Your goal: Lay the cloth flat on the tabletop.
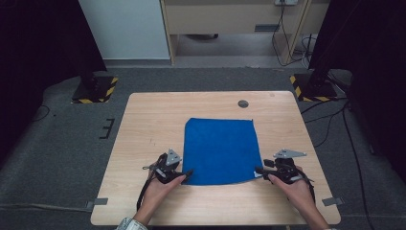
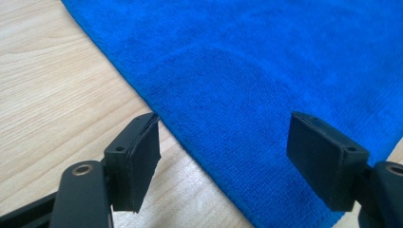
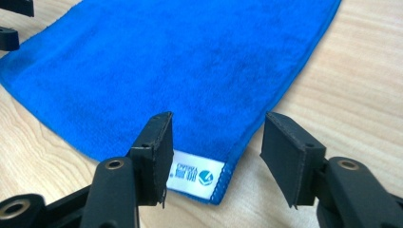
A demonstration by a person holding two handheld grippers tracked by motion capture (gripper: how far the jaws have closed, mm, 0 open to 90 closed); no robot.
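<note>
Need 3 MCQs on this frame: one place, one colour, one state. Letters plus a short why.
1. The label sits at which towel corner?
A. by the right gripper
B. by the left gripper
C. a far corner

2. The towel is:
A. green
B. blue
C. white

3. The left gripper and right gripper are:
A. both open
B. both shut on the towel
C. one open, one shut

Answers:
1 A: the white label lies between the fingers in the right gripper view.
2 B: blue in all views.
3 A: a wide gap shows between each pair of fingers.
</note>
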